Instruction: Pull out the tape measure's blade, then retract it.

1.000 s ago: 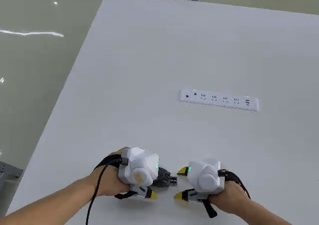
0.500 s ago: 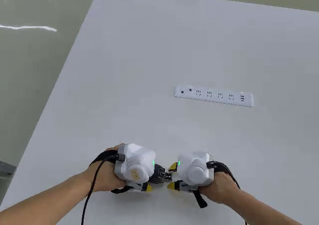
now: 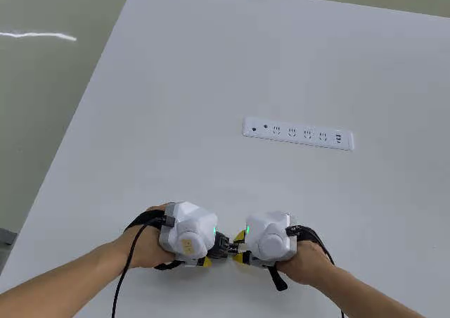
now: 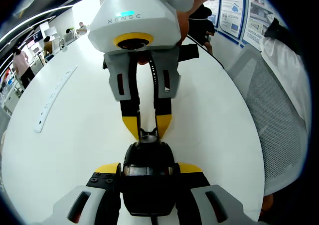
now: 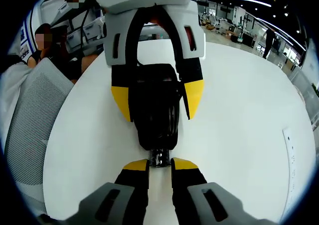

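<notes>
Head view: I see left gripper [image 3: 216, 250] and right gripper [image 3: 238, 246] tip to tip near the table [image 3: 211, 86] front edge, tape measure [image 3: 225, 245] between them. Left gripper view: my left jaws clamp the tape measure's sides. Right gripper view: right jaws nearly closed, pinching the blade tip [image 5: 160, 159].

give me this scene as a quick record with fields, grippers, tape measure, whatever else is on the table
left gripper: shut on the tape measure, its black case between the jaws
right gripper: facing the left gripper, jaws closed on the blade tip
blade tip position: at the case mouth, nothing drawn out yet
table: white, both grippers near its near edge
power strip: white, lying flat further back, apart from the grippers
stage: set up to begin the pull
</notes>
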The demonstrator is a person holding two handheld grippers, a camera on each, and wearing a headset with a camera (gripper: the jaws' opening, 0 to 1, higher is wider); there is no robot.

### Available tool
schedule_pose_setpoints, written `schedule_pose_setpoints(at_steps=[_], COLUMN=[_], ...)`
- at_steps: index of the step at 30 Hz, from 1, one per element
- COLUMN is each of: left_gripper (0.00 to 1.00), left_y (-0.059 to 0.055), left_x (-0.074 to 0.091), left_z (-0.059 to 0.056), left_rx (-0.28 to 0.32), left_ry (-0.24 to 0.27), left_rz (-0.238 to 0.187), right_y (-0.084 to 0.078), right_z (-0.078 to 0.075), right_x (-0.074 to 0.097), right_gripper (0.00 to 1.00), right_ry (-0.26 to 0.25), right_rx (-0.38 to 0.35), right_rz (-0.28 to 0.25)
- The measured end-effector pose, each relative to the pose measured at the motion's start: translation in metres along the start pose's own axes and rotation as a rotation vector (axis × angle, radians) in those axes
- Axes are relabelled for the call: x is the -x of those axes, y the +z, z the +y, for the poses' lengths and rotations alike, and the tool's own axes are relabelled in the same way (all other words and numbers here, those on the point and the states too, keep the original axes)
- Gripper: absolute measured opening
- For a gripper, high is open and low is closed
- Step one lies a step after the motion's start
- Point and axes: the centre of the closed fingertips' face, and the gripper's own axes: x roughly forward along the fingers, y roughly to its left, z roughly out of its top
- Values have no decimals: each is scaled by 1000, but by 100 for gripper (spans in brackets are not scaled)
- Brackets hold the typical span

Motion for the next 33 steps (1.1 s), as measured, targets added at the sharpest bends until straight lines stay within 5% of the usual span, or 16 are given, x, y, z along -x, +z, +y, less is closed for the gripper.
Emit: schedule_pose_setpoints(at_steps=[33], left_gripper=[35], left_y=[0], left_x=[2], left_z=[0], left_rx=[-55], left_ry=[9], left_rz=[25], right_y=[-1], right_z=[4], right_x=[4], right_gripper=[13], right_ry=[-17], right_rx=[83], right_rz=[25])
